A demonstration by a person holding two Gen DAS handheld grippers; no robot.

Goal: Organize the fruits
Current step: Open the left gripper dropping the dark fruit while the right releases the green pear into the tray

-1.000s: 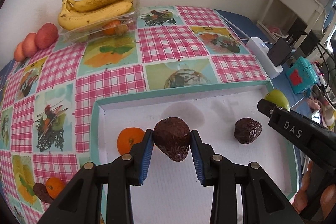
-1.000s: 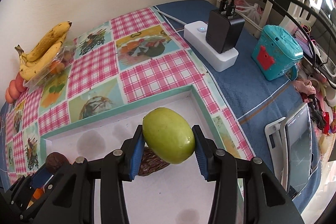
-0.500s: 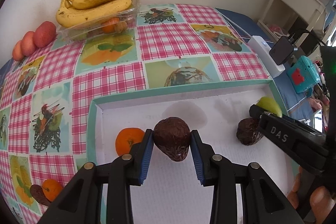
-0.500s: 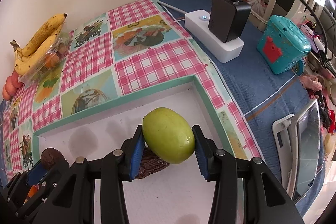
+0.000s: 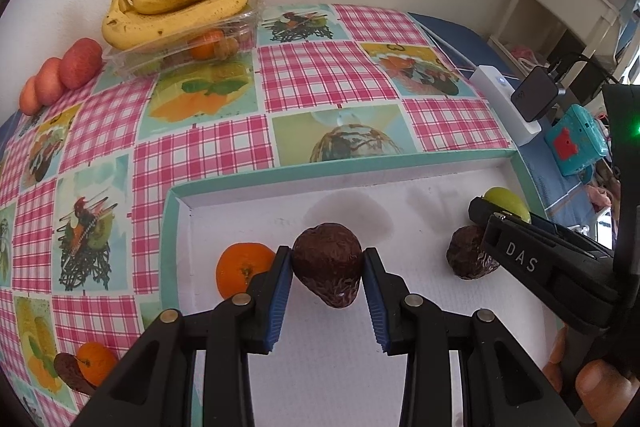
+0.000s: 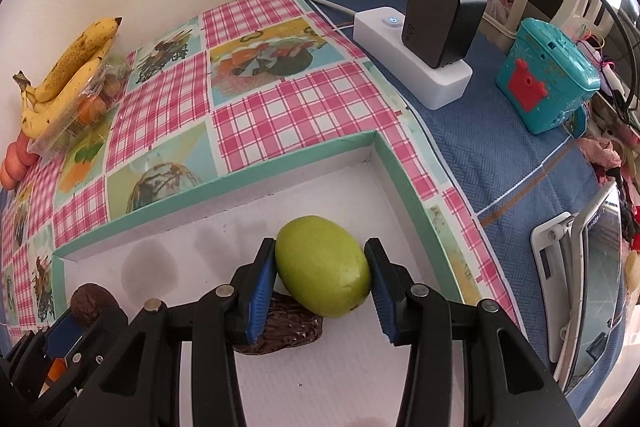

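My left gripper (image 5: pixel 326 277) is shut on a dark brown wrinkled fruit (image 5: pixel 327 269) held above the white floor of a teal-rimmed tray (image 5: pixel 344 163). An orange (image 5: pixel 242 267) lies in the tray just left of it, and a second brown fruit (image 5: pixel 468 257) lies to the right. My right gripper (image 6: pixel 324 277) is shut on a smooth green fruit (image 6: pixel 322 271) over the tray's right part, right above that second brown fruit (image 6: pixel 280 333). The right gripper (image 5: pixel 492 211) also shows at the right of the left wrist view, and the left gripper's brown fruit (image 6: pixel 90 303) shows at lower left of the right wrist view.
Bananas (image 5: pixel 180 3) lie on a clear plastic box (image 5: pixel 184 47) against the back wall, with red-orange fruits (image 5: pixel 60 75) beside them. An orange and a brown fruit (image 5: pixel 86 365) lie on the checked cloth left of the tray. A white power strip with charger (image 6: pixel 420 39), a teal toy (image 6: pixel 546 75) and a tablet (image 6: pixel 588 275) stand to the right.
The right gripper with the green fruit has moved slightly inward and lower over the tray, closer to the second brown fruit. The left gripper and its fruit have stayed put.
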